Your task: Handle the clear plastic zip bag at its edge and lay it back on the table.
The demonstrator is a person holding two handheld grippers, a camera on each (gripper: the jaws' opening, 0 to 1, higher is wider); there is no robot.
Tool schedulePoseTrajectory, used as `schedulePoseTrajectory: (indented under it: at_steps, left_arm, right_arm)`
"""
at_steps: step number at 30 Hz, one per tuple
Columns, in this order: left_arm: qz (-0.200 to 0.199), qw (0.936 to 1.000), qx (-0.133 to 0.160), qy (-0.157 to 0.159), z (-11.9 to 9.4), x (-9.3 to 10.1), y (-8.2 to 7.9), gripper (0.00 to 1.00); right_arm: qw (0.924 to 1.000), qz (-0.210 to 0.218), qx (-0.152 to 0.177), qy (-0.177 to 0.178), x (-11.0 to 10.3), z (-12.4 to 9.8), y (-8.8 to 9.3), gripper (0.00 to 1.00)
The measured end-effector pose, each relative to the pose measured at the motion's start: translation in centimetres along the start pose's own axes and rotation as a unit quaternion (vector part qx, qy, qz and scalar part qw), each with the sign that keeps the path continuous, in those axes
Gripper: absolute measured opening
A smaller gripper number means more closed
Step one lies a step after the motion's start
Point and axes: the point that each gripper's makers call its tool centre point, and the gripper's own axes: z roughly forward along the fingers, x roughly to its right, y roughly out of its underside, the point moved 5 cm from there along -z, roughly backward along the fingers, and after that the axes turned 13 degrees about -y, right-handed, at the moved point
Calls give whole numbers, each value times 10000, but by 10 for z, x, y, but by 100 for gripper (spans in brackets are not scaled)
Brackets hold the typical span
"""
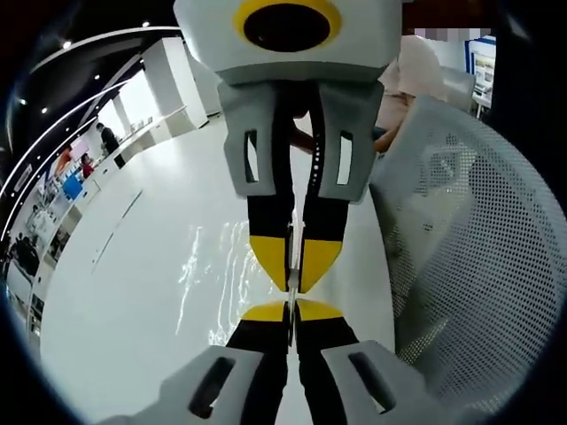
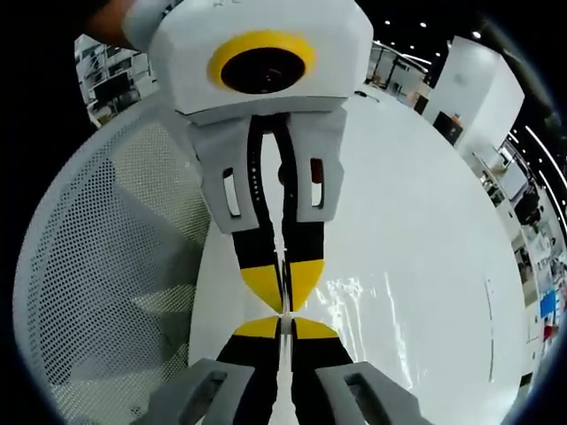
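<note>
- Left hand-held gripper (image 1: 291, 305) and right hand-held gripper (image 2: 283, 314), tip to tip, each pinch the clear plastic zip bag (image 1: 213, 274) edge above the white surface (image 1: 133, 292).
- Step looks like holding; next, lower and release.

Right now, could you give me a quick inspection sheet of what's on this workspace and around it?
Surface: white table, glossy.
Job's things: clear zip bag, visible mostly as glints, its edge running between both sets of tongs.
Clutter: nothing seen.
Grippers: left tongs and right tongs meet tip to tip, both closed, apparently pinching the bag's edge.
Cables: nothing seen.
Surroundings: white mesh chair back beside the table; a person behind it; open hall with ceiling lights.
</note>
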Motion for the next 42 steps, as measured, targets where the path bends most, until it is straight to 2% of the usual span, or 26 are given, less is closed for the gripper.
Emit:
schedulePoseTrajectory:
  at_steps: [9, 12, 14, 23, 31, 36, 42]
  left_arm:
    - [203, 9998, 16, 58, 5, 3, 2, 0]
    - [-56, 10000, -68, 35, 5, 2, 5, 0]
    - [56, 9999, -87, -42, 6, 0, 7, 0]
    - [-58, 9998, -202, -22, 6, -2, 12, 0]
    - [-56, 9998, -179, 16, 5, 0, 7, 0]
    - [-27, 9999, -160, -29, 2, -3, 4, 0]
    - [-70, 9999, -123, 14, 2, -1, 2, 0]
  right_arm:
    - [10000, 53, -35, -39, -3, 0, 3, 0]
    - [9997, 207, 111, -36, -4, -2, 4, 0]
    - [9994, 336, 85, -15, -1, -1, 7, 0]
    - [9992, 409, 47, -9, -3, -2, 12, 0]
    - [9990, 415, 143, 24, -3, -4, 12, 0]
    - [9975, 561, 406, 113, -2, -7, 16, 0]
    - [9972, 563, 475, 127, -1, -8, 15, 0]
